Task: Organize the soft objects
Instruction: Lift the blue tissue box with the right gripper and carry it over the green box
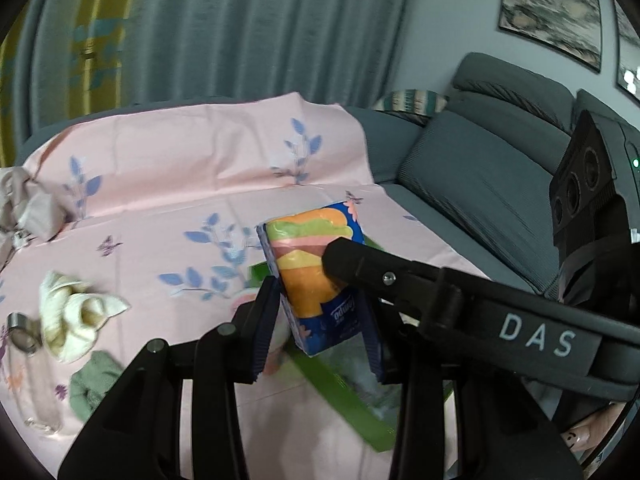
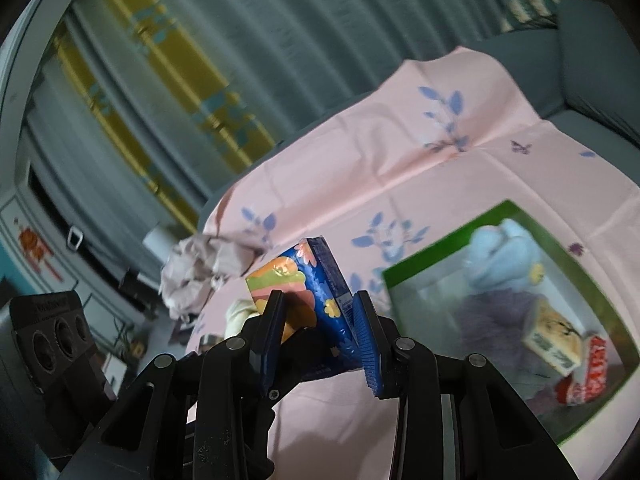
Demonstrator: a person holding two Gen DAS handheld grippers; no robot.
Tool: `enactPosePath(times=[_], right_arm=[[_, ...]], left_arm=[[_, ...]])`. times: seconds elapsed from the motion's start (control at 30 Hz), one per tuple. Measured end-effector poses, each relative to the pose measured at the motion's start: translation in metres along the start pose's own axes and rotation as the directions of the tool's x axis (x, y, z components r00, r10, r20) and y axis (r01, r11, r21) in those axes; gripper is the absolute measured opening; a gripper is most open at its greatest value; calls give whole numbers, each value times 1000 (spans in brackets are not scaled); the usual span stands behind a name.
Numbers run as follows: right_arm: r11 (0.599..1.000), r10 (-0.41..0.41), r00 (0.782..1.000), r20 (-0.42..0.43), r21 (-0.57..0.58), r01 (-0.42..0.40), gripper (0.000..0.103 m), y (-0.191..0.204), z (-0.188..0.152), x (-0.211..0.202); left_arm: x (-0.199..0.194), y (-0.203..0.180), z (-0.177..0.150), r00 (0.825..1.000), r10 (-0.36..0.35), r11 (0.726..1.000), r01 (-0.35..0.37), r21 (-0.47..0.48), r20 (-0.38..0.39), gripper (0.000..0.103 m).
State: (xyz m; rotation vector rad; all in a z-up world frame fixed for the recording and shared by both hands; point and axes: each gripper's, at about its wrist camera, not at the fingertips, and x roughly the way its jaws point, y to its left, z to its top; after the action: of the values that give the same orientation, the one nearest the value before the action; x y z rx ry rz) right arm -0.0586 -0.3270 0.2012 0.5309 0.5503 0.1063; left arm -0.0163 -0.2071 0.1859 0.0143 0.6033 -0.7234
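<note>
The pink floral sheet (image 1: 168, 168) covers the sofa seat and forms my work surface. On it stands the green-rimmed bin (image 2: 432, 236), which already holds a pale blue plush, a purple fluffy item and small printed packs. Loose soft items lie well apart from the bin at the far side: a cream cloth bundle (image 1: 72, 312), a green cloth (image 1: 94, 388) and a crumpled beige cloth (image 1: 28, 204).

The task item in hand is the tissue pack (image 1: 316, 276), a blue film-wrapped block with a burger print. It is off the sheet, held in the air just beside the bin's near rim.

Handling judgement: the pack is light and compressible, with a glossy wrapper that is likely to slip. Hold it across the broad faces, low on the body, with moderate pressure only; hard clamping would crush the tissues.

My left gripper (image 1: 320, 316) is clamped on the pack's lower end, one pad on each side. My right gripper (image 2: 316, 320) is clamped on the same pack, crossing in from the right in the left wrist view. Both grippers point forward and somewhat downward, with the pack tilted between them.
</note>
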Motion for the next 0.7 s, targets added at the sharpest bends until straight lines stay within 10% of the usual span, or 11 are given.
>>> enactPosePath(times=[0.7], right_arm=[[963, -87, 994, -64, 249, 100, 38, -104, -3, 7]], left_arm=[[96, -35, -15, 973, -105, 994, 106, -5, -204, 37]])
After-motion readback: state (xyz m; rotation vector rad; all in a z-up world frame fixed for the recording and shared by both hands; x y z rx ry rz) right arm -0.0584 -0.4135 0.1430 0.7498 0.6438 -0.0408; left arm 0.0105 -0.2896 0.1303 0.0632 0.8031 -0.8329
